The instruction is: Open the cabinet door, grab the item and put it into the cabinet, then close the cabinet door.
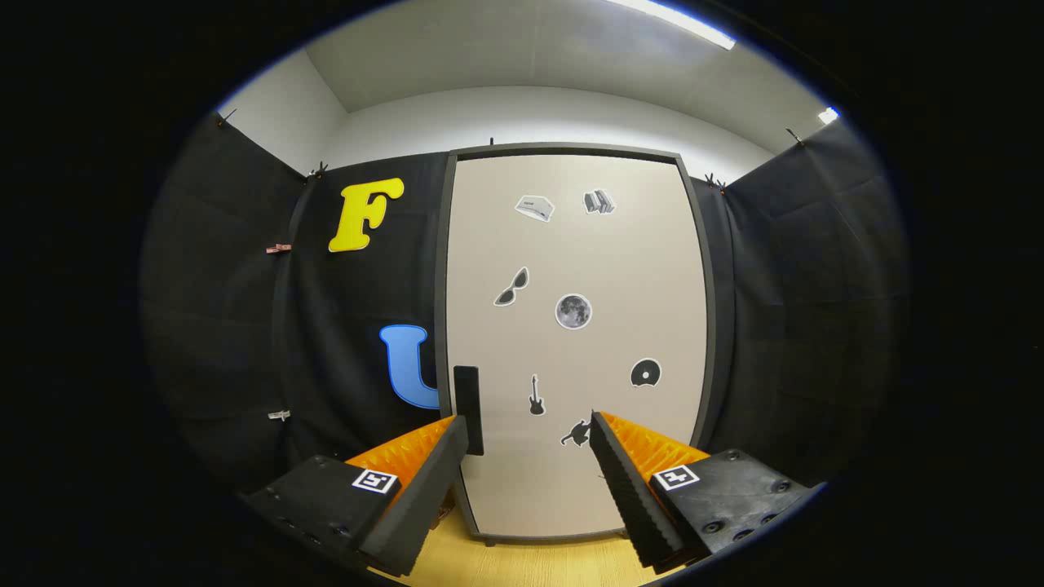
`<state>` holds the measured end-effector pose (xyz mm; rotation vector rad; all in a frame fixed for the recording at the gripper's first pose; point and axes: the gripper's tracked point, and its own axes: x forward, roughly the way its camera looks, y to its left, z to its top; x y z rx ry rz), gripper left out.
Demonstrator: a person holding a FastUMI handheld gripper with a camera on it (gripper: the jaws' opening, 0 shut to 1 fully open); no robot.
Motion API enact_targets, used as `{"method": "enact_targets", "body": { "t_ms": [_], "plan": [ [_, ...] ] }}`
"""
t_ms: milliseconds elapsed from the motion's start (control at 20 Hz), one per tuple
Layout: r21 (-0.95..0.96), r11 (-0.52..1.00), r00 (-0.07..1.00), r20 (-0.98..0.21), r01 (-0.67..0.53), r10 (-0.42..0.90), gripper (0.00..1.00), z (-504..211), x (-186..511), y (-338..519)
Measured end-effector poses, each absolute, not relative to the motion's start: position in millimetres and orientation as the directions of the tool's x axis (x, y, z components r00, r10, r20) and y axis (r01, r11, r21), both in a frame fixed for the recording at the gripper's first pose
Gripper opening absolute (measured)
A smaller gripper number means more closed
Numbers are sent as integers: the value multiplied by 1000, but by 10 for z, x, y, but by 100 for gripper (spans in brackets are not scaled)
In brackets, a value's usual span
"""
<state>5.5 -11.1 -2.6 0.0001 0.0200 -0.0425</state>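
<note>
Straight ahead of the gripper [528, 432] stands the cabinet, its pale door [575, 342] closed inside a dark frame and dotted with small stickers [573, 311], resting on a light wooden floor [522, 562]. Its black handle [468, 408] runs upright along the door's left edge, just beyond the tip of the left finger [424, 481], while both fingers are spread wide apart with nothing between them

Beige cabinet door [571, 342] shut, upright, w/ stickers, black handle [468, 408] at its left edge.
</note>
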Motion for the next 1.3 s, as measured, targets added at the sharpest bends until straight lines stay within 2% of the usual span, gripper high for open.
{"method": "enact_targets", "body": {
  "t_ms": [450,800,1300],
  "plan": [
    [73,997,1000,3,-7,7,98,-45,311,199],
    [55,998,997,-72,-34,38,97,-408,751,482],
    [25,999,991,-128,30,-26,97,-860,1401,494]
  ]
}}
